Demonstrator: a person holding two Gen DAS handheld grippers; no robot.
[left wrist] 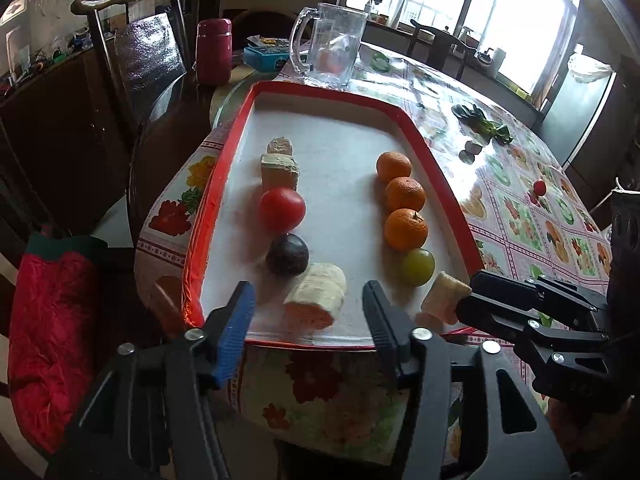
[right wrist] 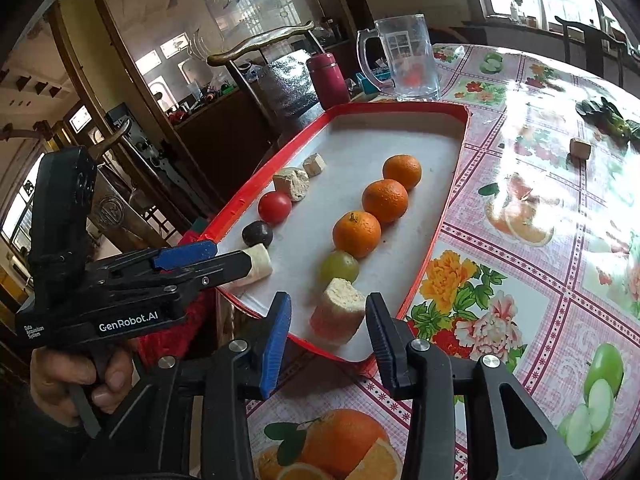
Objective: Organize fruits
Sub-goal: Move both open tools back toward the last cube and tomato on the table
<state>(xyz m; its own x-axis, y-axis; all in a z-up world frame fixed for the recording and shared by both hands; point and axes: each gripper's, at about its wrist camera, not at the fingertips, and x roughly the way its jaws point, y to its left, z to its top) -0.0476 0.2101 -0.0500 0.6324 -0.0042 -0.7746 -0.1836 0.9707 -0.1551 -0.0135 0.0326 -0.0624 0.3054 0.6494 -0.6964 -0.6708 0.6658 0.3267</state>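
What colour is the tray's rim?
Red, around a white floor. The tray rim shows best in the left wrist view.

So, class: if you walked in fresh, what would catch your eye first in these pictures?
The red-rimmed tray at the table's edge, with fruit in two rows: three oranges in line on one side, a red tomato and a dark fruit on the other. Behind it stands a clear glass mug.

Glass mug (left wrist: 330,46), maroon flask (left wrist: 214,51), chair (left wrist: 136,52)
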